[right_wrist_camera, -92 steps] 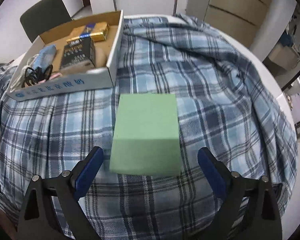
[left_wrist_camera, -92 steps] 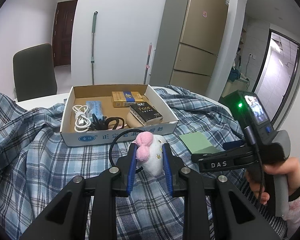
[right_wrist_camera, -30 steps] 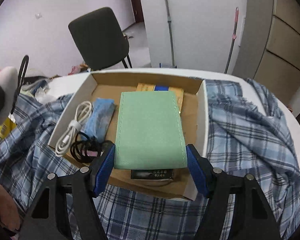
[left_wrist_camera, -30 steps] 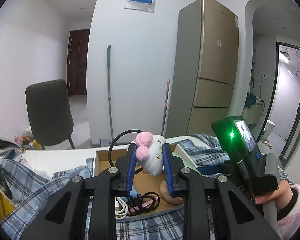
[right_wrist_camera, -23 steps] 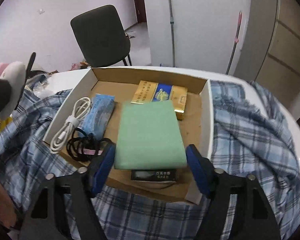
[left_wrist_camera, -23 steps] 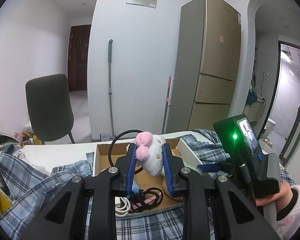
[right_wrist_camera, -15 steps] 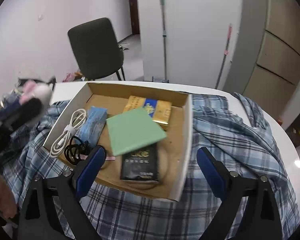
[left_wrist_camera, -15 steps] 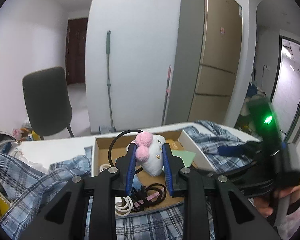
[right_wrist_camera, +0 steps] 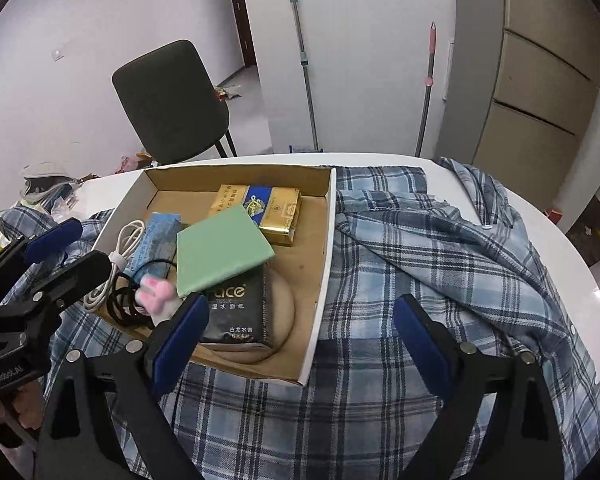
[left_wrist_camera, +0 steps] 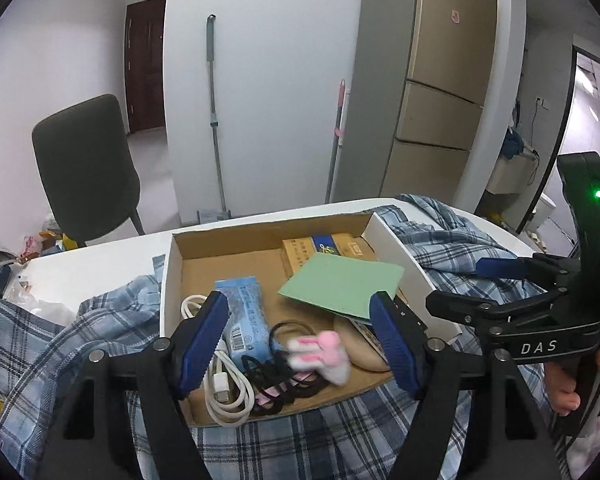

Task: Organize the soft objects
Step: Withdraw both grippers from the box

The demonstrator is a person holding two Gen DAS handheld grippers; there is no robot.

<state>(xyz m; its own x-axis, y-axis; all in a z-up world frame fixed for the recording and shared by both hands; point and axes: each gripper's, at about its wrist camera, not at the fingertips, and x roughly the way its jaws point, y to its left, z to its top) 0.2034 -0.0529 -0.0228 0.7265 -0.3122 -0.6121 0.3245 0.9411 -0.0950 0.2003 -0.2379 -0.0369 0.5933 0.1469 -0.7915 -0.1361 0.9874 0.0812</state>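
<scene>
The small white-and-pink plush toy (left_wrist_camera: 320, 354) lies blurred in the near part of the shallow open cardboard box (left_wrist_camera: 396, 256), on the black coiled cable (left_wrist_camera: 276, 384), its long axis running roughly left to right in the left wrist view. The flat pale-green soft pad (right_wrist_camera: 222, 249) rests tilted in the box, its near edge propped on the black tissue pack (right_wrist_camera: 236, 312), its far corner over the gold-and-blue carton (right_wrist_camera: 260, 212), long axis slanting across the box.

The left gripper (left_wrist_camera: 300, 344) hovers over the near wall of the box; its jaws have just been opening and now stand apart, the toy below and between them but free of the pads. The right gripper (right_wrist_camera: 300, 336) is spread wide with nothing in it, over the box's near right corner.

A white cable (left_wrist_camera: 220, 376) and a blue packet (left_wrist_camera: 244, 316) fill the left side of the box; bare cardboard floor shows along the far left. The blue plaid cloth (right_wrist_camera: 440, 264) surrounds the box on the white table (right_wrist_camera: 540, 216).

A second ago the left jaws clamped the toy above the box and the right jaws held the green pad; both things now lie in the box.
</scene>
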